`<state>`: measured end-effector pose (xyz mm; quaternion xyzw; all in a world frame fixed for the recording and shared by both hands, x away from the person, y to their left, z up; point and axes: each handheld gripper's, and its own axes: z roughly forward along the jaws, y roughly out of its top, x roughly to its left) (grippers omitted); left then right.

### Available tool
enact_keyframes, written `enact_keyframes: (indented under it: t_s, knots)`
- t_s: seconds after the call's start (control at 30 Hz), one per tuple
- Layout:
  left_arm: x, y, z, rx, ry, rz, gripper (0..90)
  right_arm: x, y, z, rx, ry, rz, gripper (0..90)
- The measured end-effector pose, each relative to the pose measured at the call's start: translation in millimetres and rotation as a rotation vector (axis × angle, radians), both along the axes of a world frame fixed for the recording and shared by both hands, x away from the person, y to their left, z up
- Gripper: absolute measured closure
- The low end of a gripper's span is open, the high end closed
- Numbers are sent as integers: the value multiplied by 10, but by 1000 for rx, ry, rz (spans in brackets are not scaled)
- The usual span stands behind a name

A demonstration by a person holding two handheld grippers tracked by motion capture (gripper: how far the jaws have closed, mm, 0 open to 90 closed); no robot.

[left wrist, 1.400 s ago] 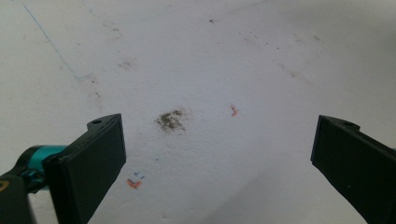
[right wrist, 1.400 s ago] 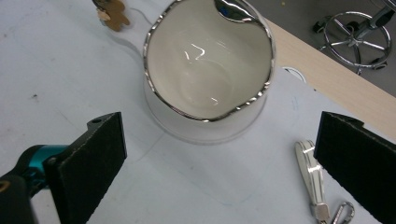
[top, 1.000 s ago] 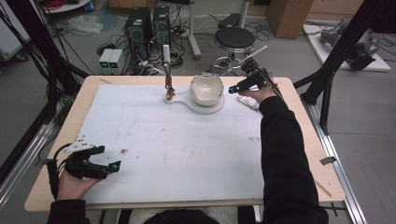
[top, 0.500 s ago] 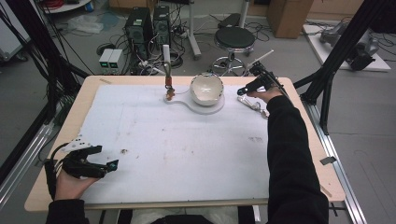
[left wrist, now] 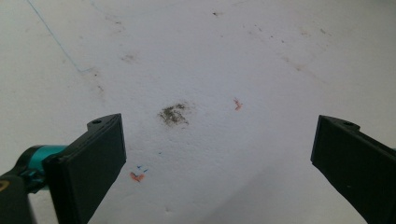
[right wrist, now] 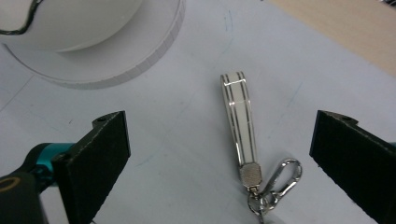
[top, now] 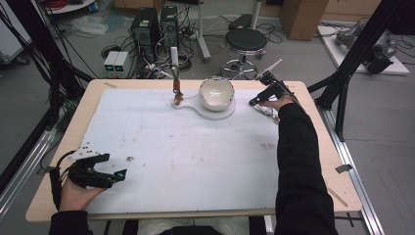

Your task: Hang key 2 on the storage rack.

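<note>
a white bowl (top: 216, 92) sat on a round white base (top: 222, 112) near the bench's (top: 313, 132) far edge, with a small clamp stand (top: 176, 87) just left of it. a white sheet (top: 195, 147) covered most of the bench. the keychain (right wrist: 240, 122) lay flat on the sheet near the far right corner, just right of the base and apart from it; in the right gripper view its striped strap ran up from the metal clip (right wrist: 273, 186). the right gripper (top: 259, 98) hung over it, jaws wide apart, nothing between them but the keychain below. the left gripper (top: 110, 175) rested near the near left corner, jaws spread, empty, over a dark smudge (left wrist: 173, 113).
</note>
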<state>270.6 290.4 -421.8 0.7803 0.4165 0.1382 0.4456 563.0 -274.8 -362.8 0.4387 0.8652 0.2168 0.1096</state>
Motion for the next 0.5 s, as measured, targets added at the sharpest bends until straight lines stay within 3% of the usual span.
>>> enact_keyframes:
  t_s: [0.03, 0.13, 0.23, 0.37, 0.43, 0.5]
  knots:
    - [-2, -4, -2, 0, 1, 1, 37, 45, -26, -58, 23, 33, -15, 42]
    - [-2, -6, -3, -2, -1, 1, 37, 73, -35, -105, 16, 53, -25, 42]
    - [-10, -5, 3, 3, -3, 1, 37, 105, -16, -214, -46, 72, -27, 54]
    - [-25, 0, 1, -5, -1, 4, 37, 123, 3, -268, -59, 86, -19, 76]
    - [-25, 5, -4, -4, 0, 5, 37, 138, 51, -313, -88, 92, -4, 167]
    - [-22, 6, -8, 0, 2, 5, 37, 146, 58, -329, -99, 85, -2, 169]
